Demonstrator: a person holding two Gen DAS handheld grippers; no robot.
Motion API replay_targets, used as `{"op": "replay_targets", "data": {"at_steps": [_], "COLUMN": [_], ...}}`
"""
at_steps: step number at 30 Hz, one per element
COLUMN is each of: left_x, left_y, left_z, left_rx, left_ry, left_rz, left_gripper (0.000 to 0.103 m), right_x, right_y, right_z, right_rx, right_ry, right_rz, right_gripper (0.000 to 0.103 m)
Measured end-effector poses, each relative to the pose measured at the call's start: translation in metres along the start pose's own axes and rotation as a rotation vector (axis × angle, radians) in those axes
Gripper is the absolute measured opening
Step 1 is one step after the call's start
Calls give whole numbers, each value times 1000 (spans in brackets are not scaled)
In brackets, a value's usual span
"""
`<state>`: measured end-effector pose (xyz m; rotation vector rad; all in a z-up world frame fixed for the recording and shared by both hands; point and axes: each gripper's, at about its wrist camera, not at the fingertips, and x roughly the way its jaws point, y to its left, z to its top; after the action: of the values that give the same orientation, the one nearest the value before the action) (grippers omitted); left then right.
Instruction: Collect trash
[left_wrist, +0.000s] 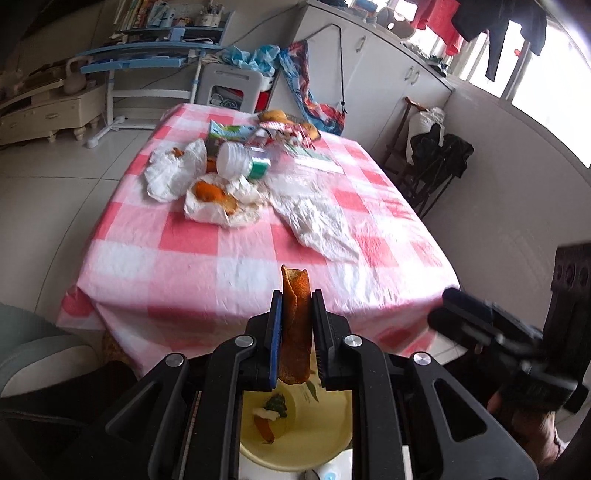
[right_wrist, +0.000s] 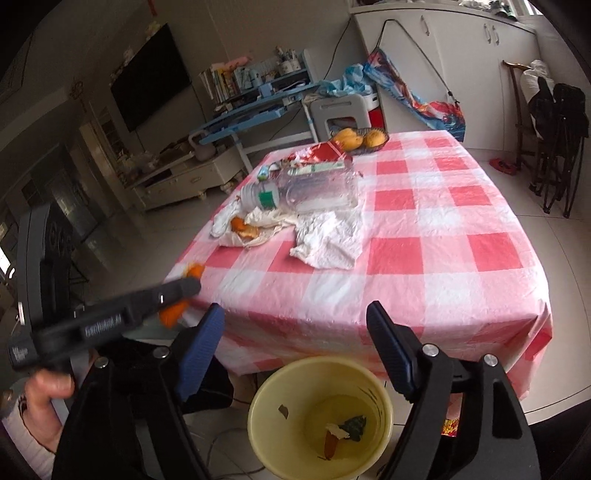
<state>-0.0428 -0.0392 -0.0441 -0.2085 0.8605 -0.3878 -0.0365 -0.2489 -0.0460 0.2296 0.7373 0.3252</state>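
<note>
Left wrist: orange peel (left_wrist: 295, 325) between hand-held gripper (left_wrist: 297, 306) pads.

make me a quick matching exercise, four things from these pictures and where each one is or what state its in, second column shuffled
Things:
1. orange peel
2. plastic bottle
3. yellow bin
4. right tongs

Places or states:
A. on the floor in front of the table, scraps at its bottom
B. open, nothing between them
C. pinched in the left tongs
D. lying on its side on the checked tablecloth

Pairs: 1-C, 2-D, 3-A, 4-B
</note>
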Motion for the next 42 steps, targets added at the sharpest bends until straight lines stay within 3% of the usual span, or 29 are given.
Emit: {"op": "replay_targets", "data": {"at_steps": [3,6,13,18,26,42], "left_x": [10,13,-8,-21,-25,-25], "left_y": [-19,-36,-44,-22,7,7], "left_z": [-22,-39,-37,-20,-11,-13], "left_rx": [68,133,213,121,-15,-23], "left_ry": [109,164,12,-75,-105,-118], "left_rz": [-15,-6,142,231,266,281], "left_gripper": [19,49,78,85,87,87], "right_x": [-4,-1,-3,3,12,18], "right_y": [-9,-15,-16,-11,-6,0], "right_z": [4,4,1,-2,-7,-9], "right_rx": [47,74,63,31,-8,-33], "right_ry": [-34,-31,-44,-26,7,27], "right_rz": [-11,-22,-61,-87,-103,-102], "right_gripper": [80,80,84,84,85,85]}}
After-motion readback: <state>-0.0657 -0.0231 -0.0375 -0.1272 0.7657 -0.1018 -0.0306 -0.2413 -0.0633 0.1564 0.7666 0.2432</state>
